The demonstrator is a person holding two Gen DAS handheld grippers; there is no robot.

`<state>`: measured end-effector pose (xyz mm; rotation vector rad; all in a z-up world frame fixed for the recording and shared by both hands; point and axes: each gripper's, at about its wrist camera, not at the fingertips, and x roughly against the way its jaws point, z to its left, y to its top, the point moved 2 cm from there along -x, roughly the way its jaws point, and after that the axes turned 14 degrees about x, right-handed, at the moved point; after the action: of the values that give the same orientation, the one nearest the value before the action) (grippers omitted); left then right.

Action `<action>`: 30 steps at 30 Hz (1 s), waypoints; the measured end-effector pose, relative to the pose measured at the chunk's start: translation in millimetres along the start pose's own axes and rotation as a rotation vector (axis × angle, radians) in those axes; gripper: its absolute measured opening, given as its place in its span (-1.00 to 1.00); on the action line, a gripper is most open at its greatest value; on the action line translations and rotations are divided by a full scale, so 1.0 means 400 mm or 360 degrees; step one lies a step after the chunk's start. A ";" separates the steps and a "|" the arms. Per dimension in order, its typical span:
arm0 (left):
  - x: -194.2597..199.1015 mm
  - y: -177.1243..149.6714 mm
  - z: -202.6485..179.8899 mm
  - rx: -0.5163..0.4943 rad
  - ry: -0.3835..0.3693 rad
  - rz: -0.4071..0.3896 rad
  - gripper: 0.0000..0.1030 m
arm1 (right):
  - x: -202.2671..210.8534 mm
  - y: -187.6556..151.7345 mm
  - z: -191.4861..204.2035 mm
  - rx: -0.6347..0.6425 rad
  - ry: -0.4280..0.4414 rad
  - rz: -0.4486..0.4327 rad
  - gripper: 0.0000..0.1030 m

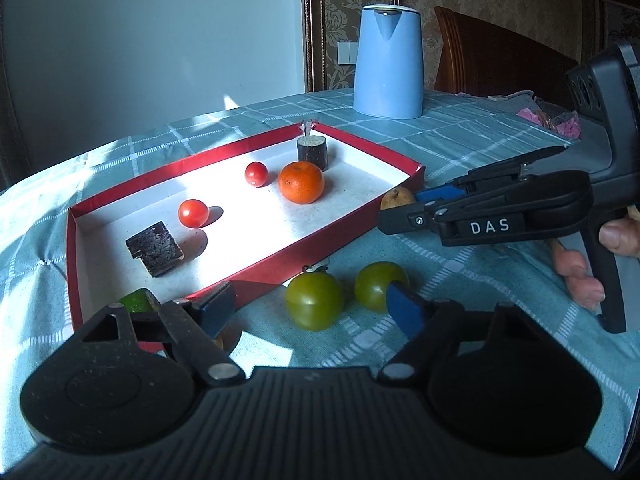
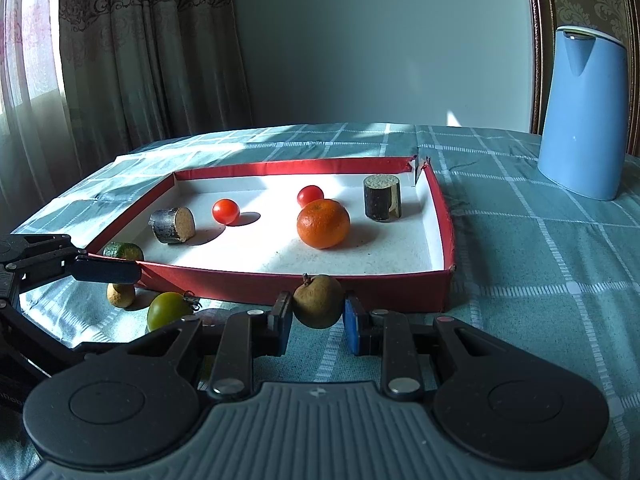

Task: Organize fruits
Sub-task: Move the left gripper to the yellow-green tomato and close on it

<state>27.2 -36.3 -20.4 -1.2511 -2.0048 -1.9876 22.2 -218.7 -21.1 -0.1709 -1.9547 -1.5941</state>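
My right tongs (image 2: 318, 320) are clamped on a small brown fruit (image 2: 318, 300), held just in front of the near wall of the red tray (image 2: 248, 280). My left tongs (image 1: 316, 312) stand apart with nothing gripped; a green tomato (image 1: 315, 300) lies on the table (image 1: 460, 136) between the two fingers, and a second green tomato (image 1: 376, 285) sits just beside it, partly behind the right finger (image 1: 406, 312).

A green fruit (image 1: 136, 300) lies at the tray's near corner, and a small tan fruit (image 2: 120, 295) rests on the cloth beside it.

Inside the tray: an orange (image 2: 323, 223), two red cherry tomatoes (image 2: 225, 211) (image 2: 310, 195), one dark stalk piece lying down (image 2: 173, 225) and one standing upright (image 2: 382, 197).

A blue kettle (image 2: 580, 116) stands well apart beyond the tray.
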 end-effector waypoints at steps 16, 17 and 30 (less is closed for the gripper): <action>0.011 -0.019 0.033 -0.0032 -0.0111 0.0122 -0.14 | -0.001 0.000 -0.002 -0.0013 0.0009 -0.0001 -0.49; 0.007 -0.017 0.035 -0.0020 -0.0090 0.0123 -0.16 | -0.001 0.000 -0.002 -0.0011 0.0008 -0.0001 -0.49; -0.019 0.002 0.016 0.0015 0.0026 0.0041 -0.39 | -0.007 -0.003 0.019 0.0072 -0.0004 0.0011 -0.49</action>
<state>36.0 -34.8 -25.1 -1.2481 -1.9780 -1.9683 21.0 -211.2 -24.5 -0.1608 -1.9883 -1.5445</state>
